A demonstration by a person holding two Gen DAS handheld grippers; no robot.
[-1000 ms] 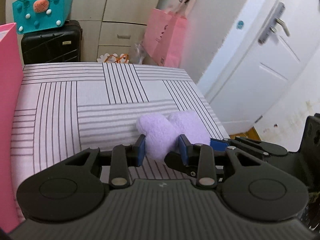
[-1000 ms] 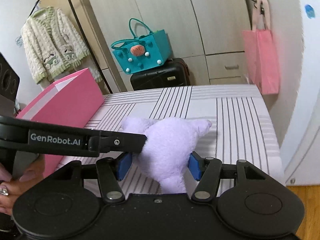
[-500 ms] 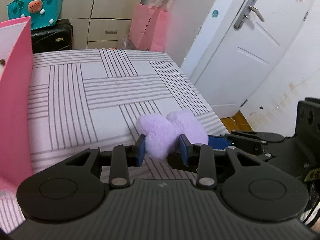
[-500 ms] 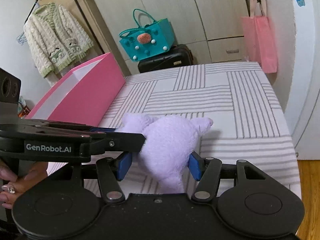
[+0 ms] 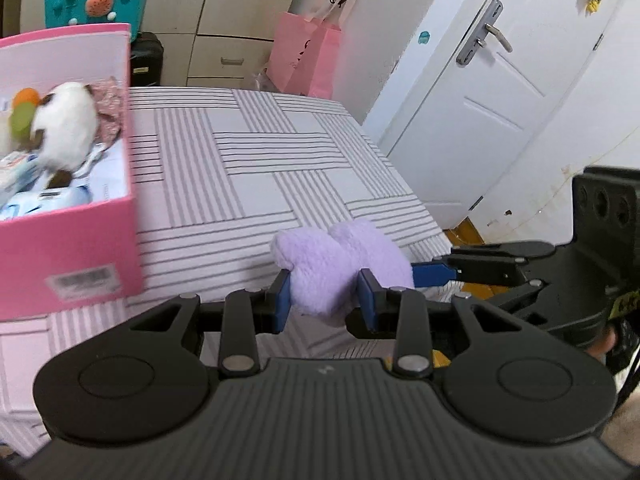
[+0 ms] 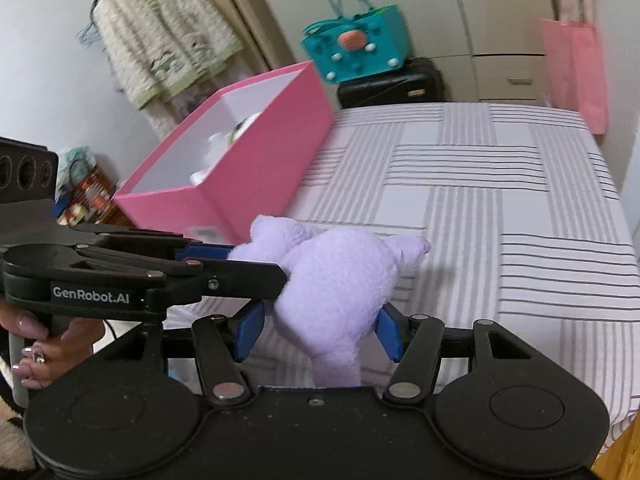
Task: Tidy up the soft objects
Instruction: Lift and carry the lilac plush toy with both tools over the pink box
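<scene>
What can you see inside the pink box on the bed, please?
Inside the pink box lie a white plush toy, something orange and green, patterned fabric and pale packets. Its near wall hides whatever lies lower.

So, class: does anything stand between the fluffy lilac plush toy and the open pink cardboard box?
Nothing visible does. The lilac plush toy, held by both grippers, has only bare striped bedsheet between it and the pink box, whose top is open.

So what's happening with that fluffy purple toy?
A person holds a claw in each hand, and both the left claw and the right claw are clamped on the fluffy purple plush toy, carrying it above the striped bed. The open pink cardboard box sits nearby with other soft toys already inside.
</scene>
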